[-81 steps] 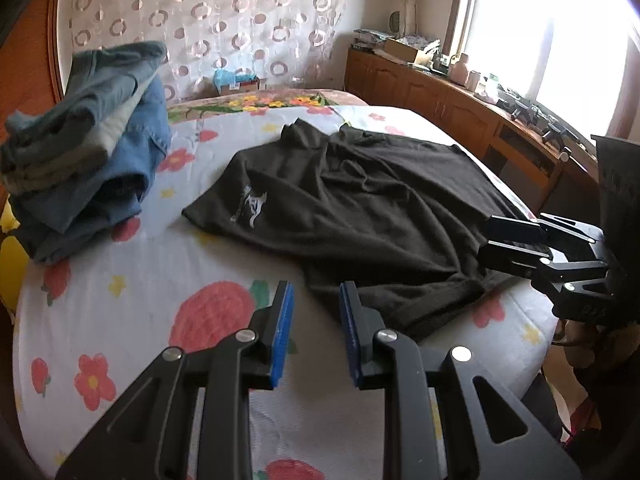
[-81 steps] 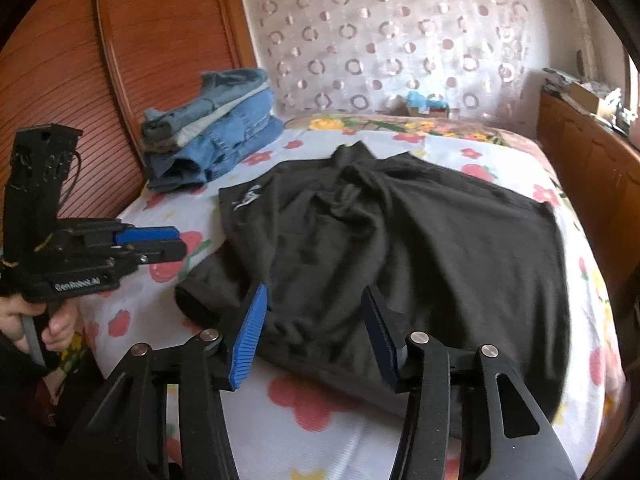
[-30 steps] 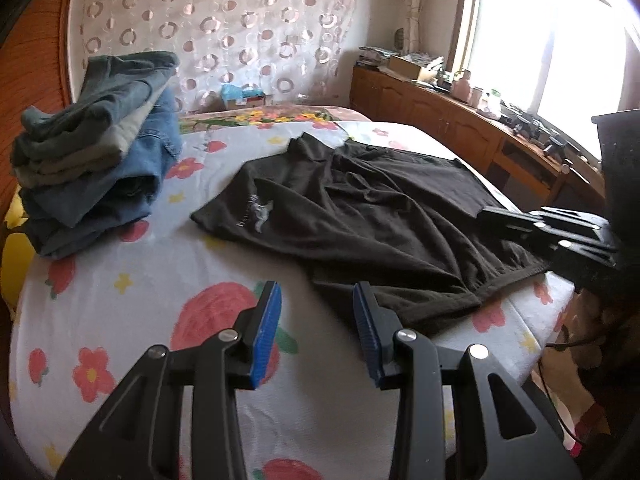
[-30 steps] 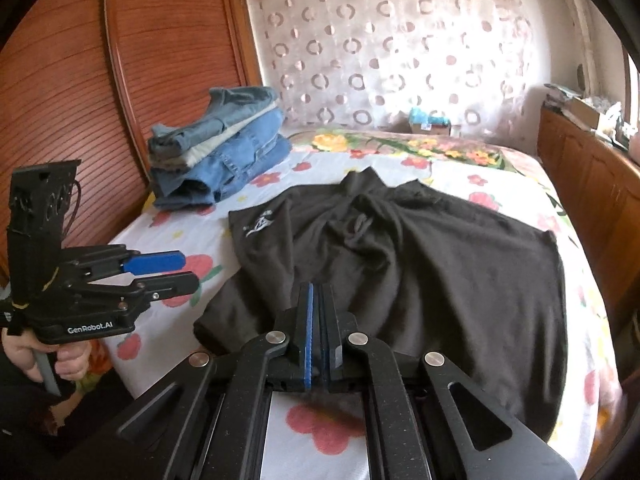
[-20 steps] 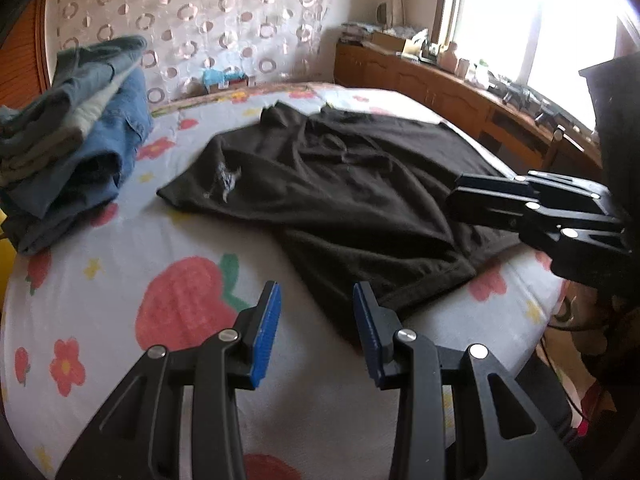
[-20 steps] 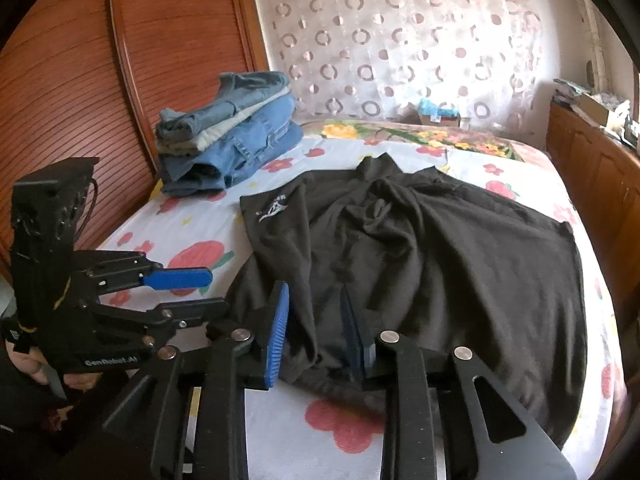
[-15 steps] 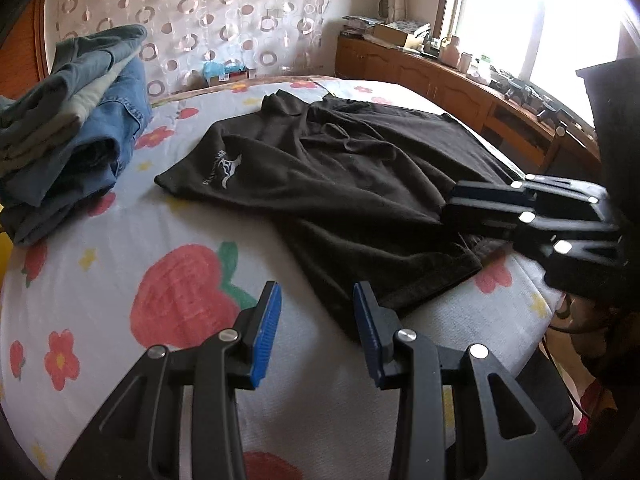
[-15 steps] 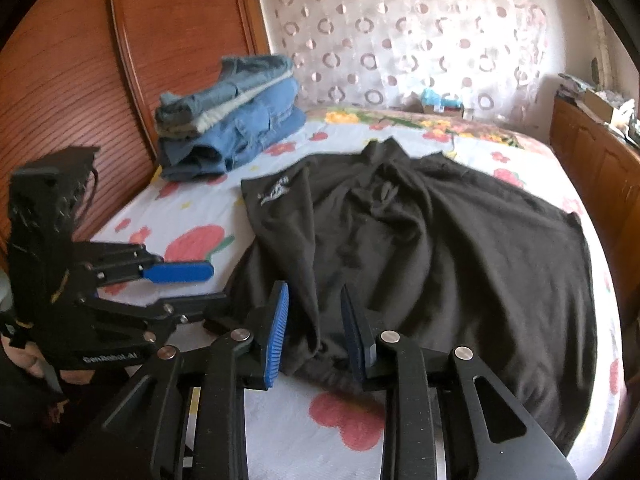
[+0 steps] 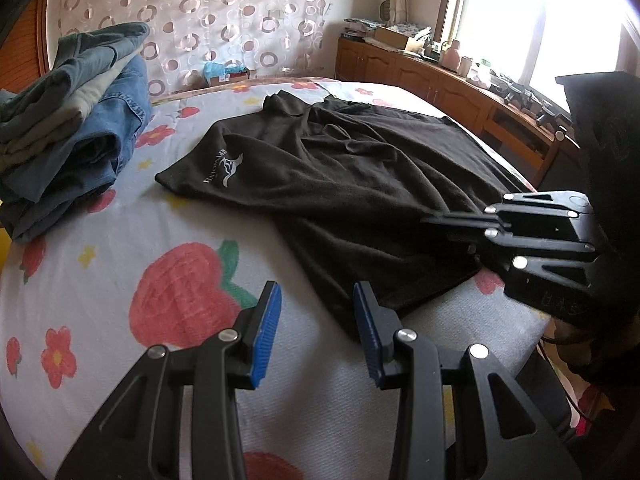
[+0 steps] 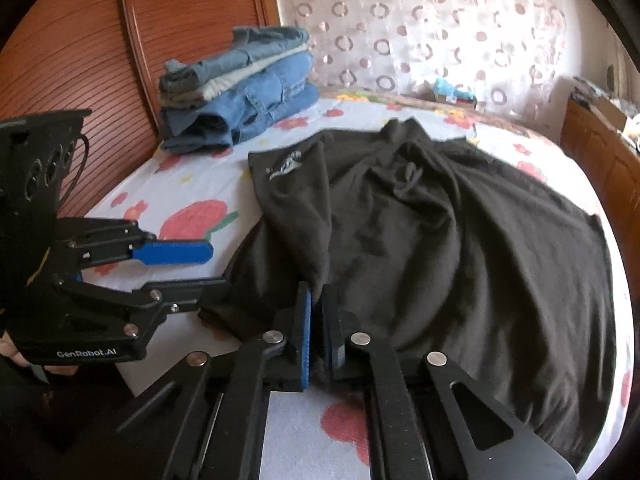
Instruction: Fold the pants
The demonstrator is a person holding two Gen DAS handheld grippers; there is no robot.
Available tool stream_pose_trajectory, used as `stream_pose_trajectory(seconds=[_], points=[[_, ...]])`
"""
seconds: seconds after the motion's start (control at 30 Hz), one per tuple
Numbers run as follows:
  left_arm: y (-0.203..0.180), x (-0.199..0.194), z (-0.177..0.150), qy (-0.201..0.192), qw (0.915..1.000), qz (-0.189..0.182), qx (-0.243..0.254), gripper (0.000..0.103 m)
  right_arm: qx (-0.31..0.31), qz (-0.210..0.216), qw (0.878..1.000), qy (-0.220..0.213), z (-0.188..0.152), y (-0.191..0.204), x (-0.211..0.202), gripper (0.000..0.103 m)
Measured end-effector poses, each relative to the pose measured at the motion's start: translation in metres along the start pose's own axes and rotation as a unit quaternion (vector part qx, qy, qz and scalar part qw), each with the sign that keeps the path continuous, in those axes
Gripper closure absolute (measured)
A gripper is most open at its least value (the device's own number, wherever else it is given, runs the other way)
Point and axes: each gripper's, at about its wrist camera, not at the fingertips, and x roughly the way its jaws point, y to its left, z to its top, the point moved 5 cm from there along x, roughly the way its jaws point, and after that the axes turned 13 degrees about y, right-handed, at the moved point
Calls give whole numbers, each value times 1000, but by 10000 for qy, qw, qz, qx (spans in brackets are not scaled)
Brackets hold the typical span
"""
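Black pants (image 9: 340,168) with a small white logo lie spread on the flowered bed sheet (image 9: 120,240). In the right wrist view my right gripper (image 10: 316,304) sits at the near hem of the pants (image 10: 460,240), its jaws closing, and its blue pads pinch a raised ridge of the cloth. From the left wrist view the right gripper (image 9: 432,224) lies low on the hem at the right. My left gripper (image 9: 316,308) stands open just short of the pants' near corner, with nothing between its pads. The left gripper (image 10: 212,268) shows beside the pants' left edge.
A stack of folded jeans (image 9: 72,120) sits at the bed's far left, by the wooden headboard (image 10: 80,40). A wooden cabinet (image 9: 440,84) with clutter runs under the window on the right. A person's hand (image 10: 12,356) holds the left gripper's handle.
My right gripper opened, sank to the pants' near hem and shut on a ridge of cloth. The left gripper stayed open and hardly moved.
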Motion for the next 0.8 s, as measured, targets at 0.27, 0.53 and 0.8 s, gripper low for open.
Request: stream_pose_trajectory(seconds=[0.27,0.53,0.8], points=[[2,-25,9,-426,9989,-21,-174,66,82,-454,9976,-524,14,-12,-31,103],[-10,-35,25,-586,9982,-65,-78,66,137,-798,9923,-941,20,-34,-74,103],[-29,-36,41,-654,9977,-137,79,66,307,-1129,9865,-1145,9,-64,-105,103]])
